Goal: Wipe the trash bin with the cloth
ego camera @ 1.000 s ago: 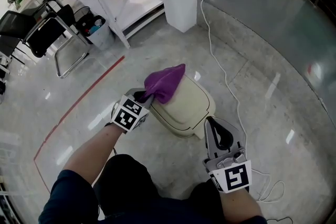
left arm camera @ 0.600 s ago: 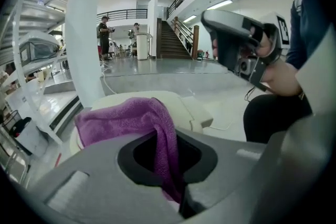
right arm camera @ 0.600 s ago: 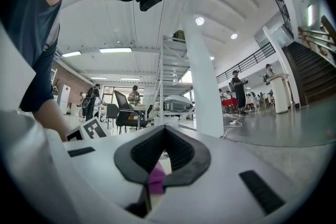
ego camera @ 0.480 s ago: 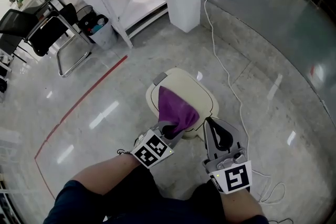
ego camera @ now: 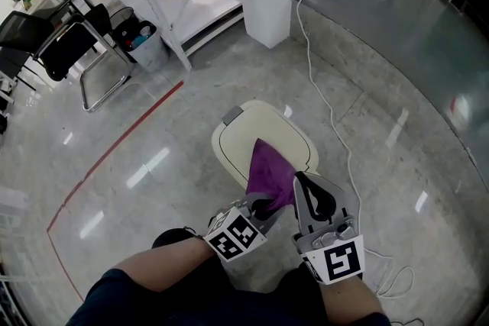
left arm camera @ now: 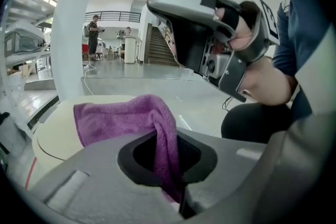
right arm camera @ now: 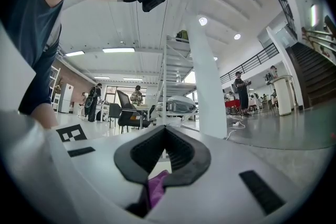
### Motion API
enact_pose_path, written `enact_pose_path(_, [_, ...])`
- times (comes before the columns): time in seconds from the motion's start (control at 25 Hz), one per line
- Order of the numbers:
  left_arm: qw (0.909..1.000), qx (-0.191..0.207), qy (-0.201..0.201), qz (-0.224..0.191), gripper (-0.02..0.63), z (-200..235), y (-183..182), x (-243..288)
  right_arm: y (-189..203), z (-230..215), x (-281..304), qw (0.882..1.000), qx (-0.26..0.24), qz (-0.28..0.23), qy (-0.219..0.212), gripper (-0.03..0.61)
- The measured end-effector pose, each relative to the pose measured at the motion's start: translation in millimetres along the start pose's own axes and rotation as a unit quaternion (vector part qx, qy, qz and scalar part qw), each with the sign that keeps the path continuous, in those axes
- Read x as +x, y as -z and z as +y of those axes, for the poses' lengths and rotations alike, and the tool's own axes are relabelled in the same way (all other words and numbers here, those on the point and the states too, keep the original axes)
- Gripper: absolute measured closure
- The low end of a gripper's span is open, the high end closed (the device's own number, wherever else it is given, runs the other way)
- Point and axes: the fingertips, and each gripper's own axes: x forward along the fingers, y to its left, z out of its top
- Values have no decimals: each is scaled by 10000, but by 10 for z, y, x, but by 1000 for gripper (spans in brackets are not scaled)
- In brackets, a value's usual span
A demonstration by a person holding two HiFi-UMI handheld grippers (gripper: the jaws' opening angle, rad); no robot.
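Your right claw (ego camera: 304,183) hangs closed and empty. Beside it, your left claw (ego camera: 262,208) is clamped on a bunched corner of the purple cloth (ego camera: 272,170). The cloth is soft and limp, and drapes over the near edge of the trash bin (ego camera: 248,135) lid.

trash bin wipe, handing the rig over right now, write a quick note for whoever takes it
Left gripper: shut on one end of the purple cloth.
Right gripper: shut, nothing in it, held by the bin's near right edge.
Trash bin: upright, lid closed; the cloth lies on the lid's near right part.
Done: cloth gripped and on the lid; how much is already wiped cannot be told.
Left: probably the rest of the lid, then the sides.
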Motion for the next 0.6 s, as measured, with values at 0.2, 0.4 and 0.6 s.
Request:
enact_pose_path(0.2, [9980, -236, -352, -478, 591, 328, -278, -303, -22, 5, 50, 10000, -10, 5, 42, 572])
enact_pose_path(0.4, [9816, -848, -651, -1580, 591, 690, -833, -796, -163, -111, 85, 9997, -84, 21, 233, 572])
enact_pose_path(0.6, [9599, -1001, -916, -2453, 591, 845, -1464, -1334, -410, -224, 66, 9982, -296, 289, 432, 572])
